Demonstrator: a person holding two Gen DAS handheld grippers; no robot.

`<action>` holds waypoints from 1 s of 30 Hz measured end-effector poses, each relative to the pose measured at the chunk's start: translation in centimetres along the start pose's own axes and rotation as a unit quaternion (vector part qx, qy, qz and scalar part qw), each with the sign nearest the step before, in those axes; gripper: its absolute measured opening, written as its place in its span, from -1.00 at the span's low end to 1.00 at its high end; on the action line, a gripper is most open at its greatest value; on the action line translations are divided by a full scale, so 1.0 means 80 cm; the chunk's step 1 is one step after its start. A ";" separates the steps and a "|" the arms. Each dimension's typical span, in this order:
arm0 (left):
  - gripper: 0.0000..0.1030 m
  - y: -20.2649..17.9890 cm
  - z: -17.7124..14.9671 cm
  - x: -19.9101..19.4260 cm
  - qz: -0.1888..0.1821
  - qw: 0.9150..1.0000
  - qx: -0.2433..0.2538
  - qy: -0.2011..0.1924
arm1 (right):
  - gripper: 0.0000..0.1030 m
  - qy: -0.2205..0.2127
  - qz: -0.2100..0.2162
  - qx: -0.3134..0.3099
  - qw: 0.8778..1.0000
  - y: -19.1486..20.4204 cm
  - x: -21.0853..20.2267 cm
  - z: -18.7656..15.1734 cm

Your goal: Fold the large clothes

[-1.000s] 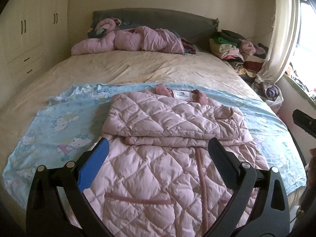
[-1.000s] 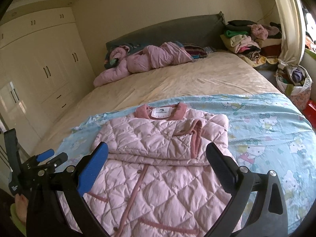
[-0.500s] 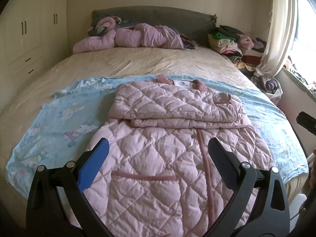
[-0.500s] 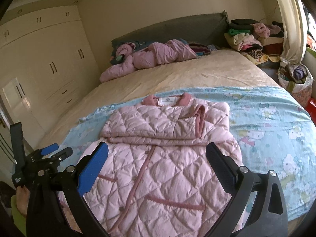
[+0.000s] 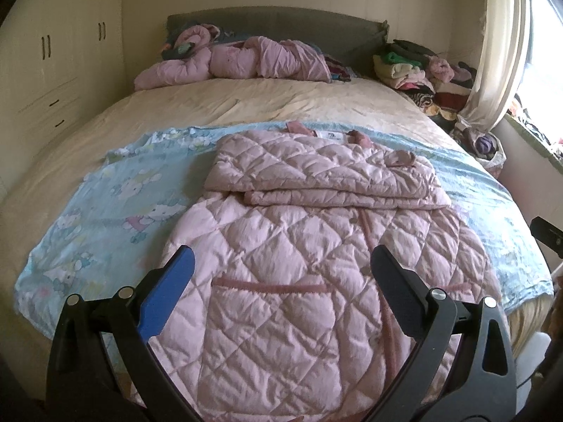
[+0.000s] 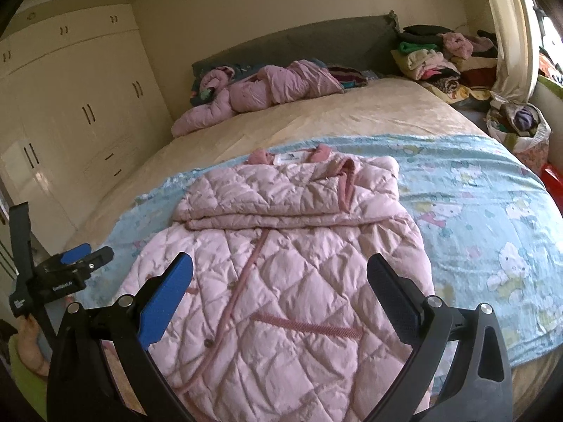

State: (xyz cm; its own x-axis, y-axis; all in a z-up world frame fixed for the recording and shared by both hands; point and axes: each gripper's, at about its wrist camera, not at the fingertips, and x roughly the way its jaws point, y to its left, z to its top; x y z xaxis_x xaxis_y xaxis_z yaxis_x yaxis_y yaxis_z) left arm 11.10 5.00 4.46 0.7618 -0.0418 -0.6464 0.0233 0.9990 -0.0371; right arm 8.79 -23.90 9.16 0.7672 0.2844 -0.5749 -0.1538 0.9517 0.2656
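Two grippers: both held above the near end of the bed, neither touching anything.
Left gripper (image 5: 281, 277): jaws wide apart and empty, hovering over the lower body of the pink quilted padded jacket (image 5: 299, 281), near its left pocket seam.
Jacket position: it lies flat on the light blue cartoon-print blanket (image 5: 105, 218), collar and white label toward the headboard, hem hanging toward the near edge of the bed.
Jacket state: sleeves and upper part look already folded inward into a thick band across the chest; the lower body is still spread out.
Right gripper (image 6: 279, 276): jaws also spread wide, holding nothing, over the jacket's lower right half beside the darker pink front placket.
Relative to grippers: the hem lies below and nearer than both pairs of fingers; the folded band sits farther away, beyond the fingertips.
Handling, as a judgement: soft, puffy and light for its bulk, with a smooth shell that may slide and spring open; layers will compress under the pads.
Where to hold, as a judgement: the two hem corners, one per gripper, pinching the full padded thickness so the bottom can be lifted up over the folded band.
Beyond the jacket: a crumpled pink padded garment (image 5: 239, 63) lies by the headboard, well apart.
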 end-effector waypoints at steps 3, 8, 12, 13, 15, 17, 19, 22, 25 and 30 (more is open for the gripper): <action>0.82 0.011 -0.009 0.001 0.009 1.000 -0.002 0.008 | 0.92 0.007 -0.010 0.000 1.000 -0.007 0.000 -0.013; 0.82 0.037 -0.025 0.002 0.026 0.999 -0.013 0.021 | 0.92 0.022 -0.034 -0.001 0.999 -0.023 0.000 -0.036; 0.82 0.060 -0.036 0.003 0.035 0.998 -0.027 0.033 | 0.92 0.036 -0.046 0.007 0.998 -0.039 0.001 -0.053; 0.82 0.068 -0.039 0.003 0.040 0.998 -0.032 0.036 | 0.92 0.039 -0.050 0.009 0.998 -0.044 0.001 -0.059; 0.82 0.086 -0.046 0.004 0.048 0.997 -0.043 0.044 | 0.92 0.045 -0.054 0.011 0.997 -0.051 0.000 -0.067; 0.82 0.100 -0.052 0.005 0.058 0.995 -0.054 0.054 | 0.92 0.049 -0.058 0.013 0.997 -0.057 -0.001 -0.074; 0.82 0.123 -0.060 0.006 0.066 0.993 -0.075 0.063 | 0.92 0.055 -0.061 0.017 0.997 -0.064 -0.002 -0.082; 0.82 0.152 -0.072 0.007 0.062 0.990 -0.104 0.076 | 0.92 0.058 -0.060 0.023 0.996 -0.072 -0.005 -0.089; 0.82 0.174 -0.084 0.008 0.063 0.986 -0.123 0.089 | 0.92 0.059 -0.060 0.026 0.996 -0.077 -0.009 -0.092; 0.82 0.207 -0.108 0.017 0.041 0.980 -0.155 0.120 | 0.92 0.059 -0.060 0.028 0.996 -0.082 -0.015 -0.097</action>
State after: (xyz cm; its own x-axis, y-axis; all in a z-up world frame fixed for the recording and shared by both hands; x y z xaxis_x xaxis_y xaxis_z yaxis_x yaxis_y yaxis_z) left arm 6.90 21.38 -3.64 0.5771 -0.0006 -0.8167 -0.2572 0.9490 -0.1824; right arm 4.08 -29.57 2.11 0.6985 0.1846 -0.6914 -0.0288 0.9726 0.2307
